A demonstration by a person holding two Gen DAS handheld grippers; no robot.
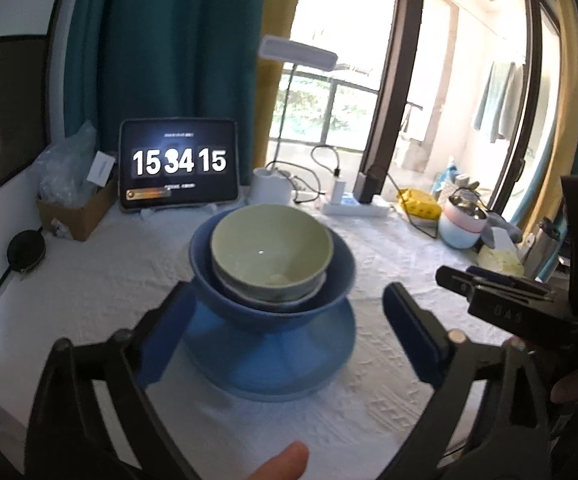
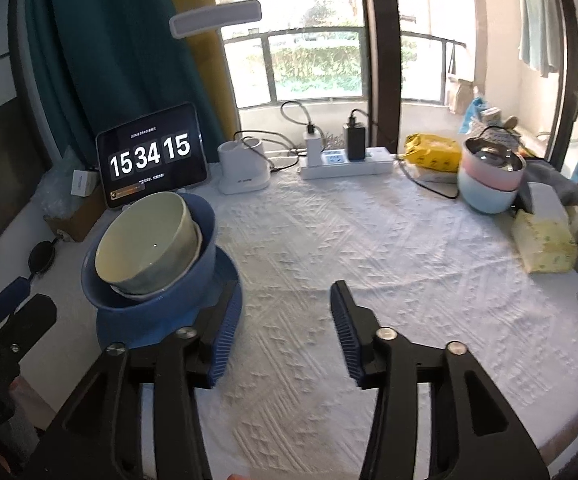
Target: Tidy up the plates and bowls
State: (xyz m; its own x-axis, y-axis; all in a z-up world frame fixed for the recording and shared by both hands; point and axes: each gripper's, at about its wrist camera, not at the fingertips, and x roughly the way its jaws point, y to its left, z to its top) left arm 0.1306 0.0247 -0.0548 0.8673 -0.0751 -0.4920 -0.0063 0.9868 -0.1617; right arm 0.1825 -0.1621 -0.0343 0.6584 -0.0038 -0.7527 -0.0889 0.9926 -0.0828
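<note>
Stack: a pale green bowl (image 1: 272,250) is nested in a blue bowl (image 1: 273,280), with a white rim seen between them; the blue bowl sits on a blue plate (image 1: 269,354), all on the bench (image 2: 369,264) under a white textured cloth
Stack position: left part of the bench in the right wrist view, in front of the tablet clock (image 2: 151,156)
Left hand-held gripper (image 1: 289,336): jaws spread wide to either side of the stack, pads clear of the blue bowl and plate, nothing gripped
Right hand-held gripper (image 2: 285,332): jaws about half open over bare cloth, nothing between them; the left pad is seen just beside the plate rim, contact cannot be told
Open room: a broad stretch of cloth lies free to the right of the stack, up to the tissue pack (image 2: 545,244)
Back edge: lined by a white holder (image 2: 243,168), a power strip (image 2: 345,162), a yellow packet (image 2: 433,152) and stacked pink and blue bowls (image 2: 489,178)
Left edge: a cardboard box (image 1: 77,210) and a black round object (image 1: 26,250) stand near the bench edge
</note>
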